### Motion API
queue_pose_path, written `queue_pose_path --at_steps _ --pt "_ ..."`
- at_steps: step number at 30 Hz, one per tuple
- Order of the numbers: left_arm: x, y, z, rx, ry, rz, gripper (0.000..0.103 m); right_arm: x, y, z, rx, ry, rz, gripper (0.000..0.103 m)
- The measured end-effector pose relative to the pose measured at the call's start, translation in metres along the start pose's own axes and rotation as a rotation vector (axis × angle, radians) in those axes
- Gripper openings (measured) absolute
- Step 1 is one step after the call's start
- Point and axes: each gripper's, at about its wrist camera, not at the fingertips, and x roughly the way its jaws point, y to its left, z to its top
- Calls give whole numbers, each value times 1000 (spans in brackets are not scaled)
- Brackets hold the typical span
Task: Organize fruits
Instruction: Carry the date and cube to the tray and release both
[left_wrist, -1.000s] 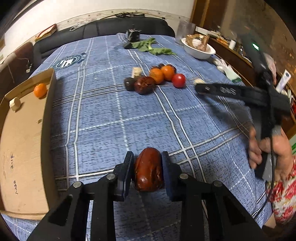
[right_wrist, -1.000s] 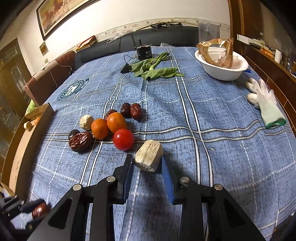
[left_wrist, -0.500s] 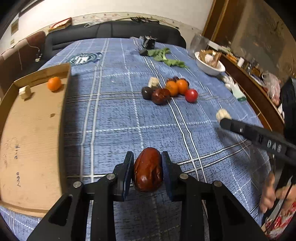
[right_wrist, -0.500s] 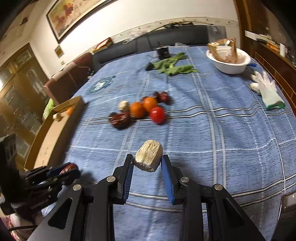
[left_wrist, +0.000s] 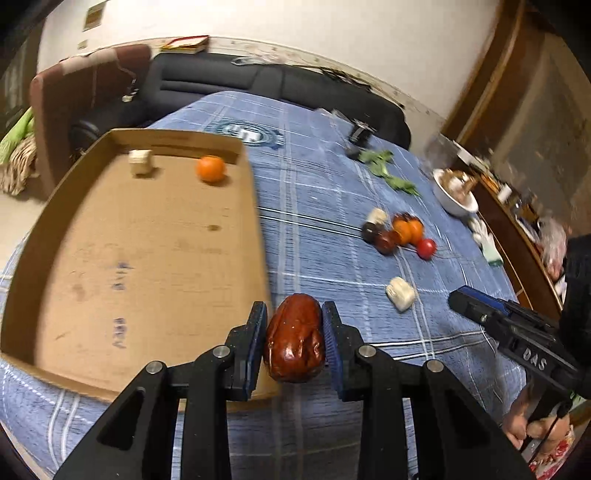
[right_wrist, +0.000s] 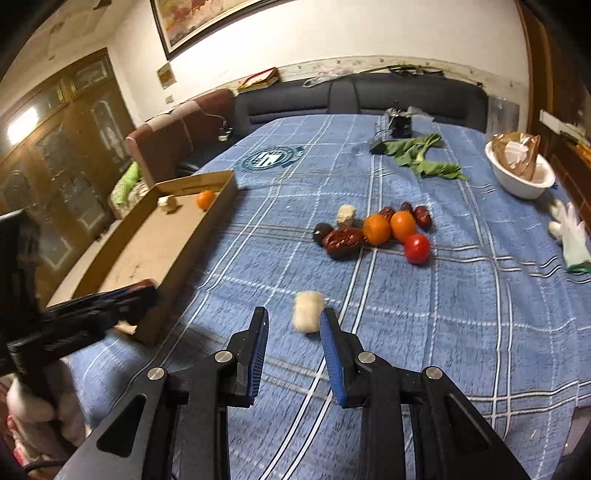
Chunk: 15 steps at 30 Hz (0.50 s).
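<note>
My left gripper (left_wrist: 293, 325) is shut on a dark red date (left_wrist: 294, 342), held above the right front edge of the cardboard box (left_wrist: 92, 258). The box holds an orange (left_wrist: 210, 168) and a pale block (left_wrist: 140, 161). My right gripper (right_wrist: 293, 325) is open; a pale beige block (right_wrist: 307, 311) is blurred just beyond its fingertips, apart from the pads, over the blue cloth. It also shows in the left wrist view (left_wrist: 400, 293). A cluster of dates, two oranges (right_wrist: 389, 227) and a red tomato (right_wrist: 417, 248) lies mid-table.
A white bowl (right_wrist: 521, 177) stands far right, a white glove (right_wrist: 570, 232) beside it. Green leaves (right_wrist: 424, 155) and a black device (right_wrist: 400, 125) lie at the back. A dark sofa runs behind the table.
My left gripper has carried the date leftward to the box edge. My right gripper has opened and let go of the pale block, which now is beyond its fingertips.
</note>
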Motion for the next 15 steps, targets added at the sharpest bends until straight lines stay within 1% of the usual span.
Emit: queue_pose_path --at_steps 2,4,5,6,7,9,12,14,15 --pt "-4 10 -2 -21 -1 -5 29 0 -9 2 30 -9 -18 33" --pt "-5 18 -4 -37 1 -11 29 -1 -22 3 79 -8 -17 34" --pt "-5 21 -5 -45 3 -13 29 0 -28 4 101 2 -8 36" --pt "-4 25 -5 -59 5 -22 29 2 -30 6 107 9 2 41" --pt "-4 26 -6 -69 7 -31 29 5 -30 7 107 16 14 44" --pt "-4 29 -6 -81 8 -45 29 16 -23 9 85 39 32 56" --pt "-6 28 -8 -71 6 -47 29 37 -9 11 62 80 57 58" --pt "-10 28 -8 -68 0 -44 29 50 -1 14 52 96 46 58" --pt "-12 29 -8 -67 -3 -40 29 58 4 15 40 109 20 58"
